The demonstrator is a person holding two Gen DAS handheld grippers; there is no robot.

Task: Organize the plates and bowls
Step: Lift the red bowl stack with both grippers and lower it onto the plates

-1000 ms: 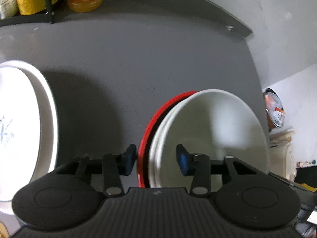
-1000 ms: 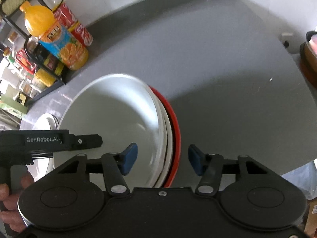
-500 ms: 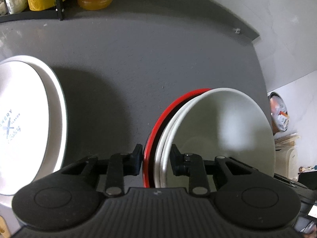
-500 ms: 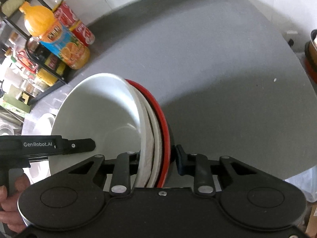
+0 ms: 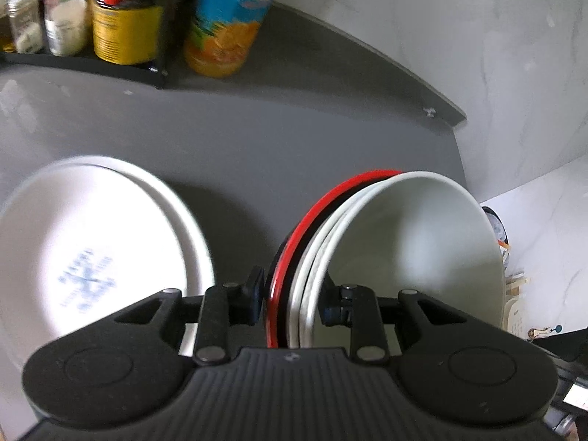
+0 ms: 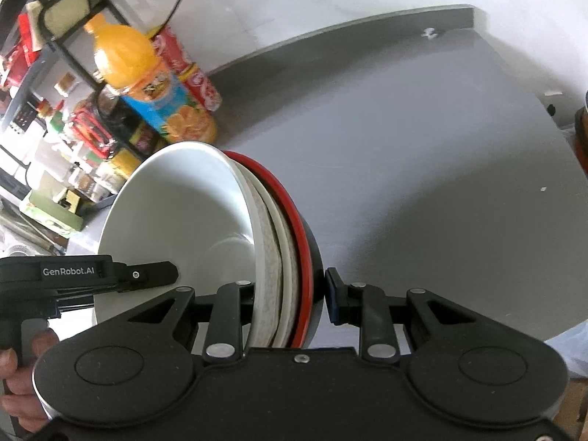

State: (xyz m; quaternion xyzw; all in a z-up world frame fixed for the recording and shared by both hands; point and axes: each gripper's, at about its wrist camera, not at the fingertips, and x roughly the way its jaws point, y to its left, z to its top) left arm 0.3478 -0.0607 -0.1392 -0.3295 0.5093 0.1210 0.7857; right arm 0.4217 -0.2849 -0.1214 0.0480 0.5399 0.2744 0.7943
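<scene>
Grey counter (image 6: 422,139) runs back to a pale wall, with a juice bottle (image 6: 147,84) by the rack at its far left corner. Your left gripper (image 5: 292,299) and right gripper (image 6: 290,296) each clamp opposite rims of the nested bowl stack (image 6: 205,220), white bowls inside a red-rimmed one, held off the surface near its front edge. The white plates (image 5: 92,257) lie at the left edge. Keep both grips level and matched, so the inner bowls don't slide out.
</scene>
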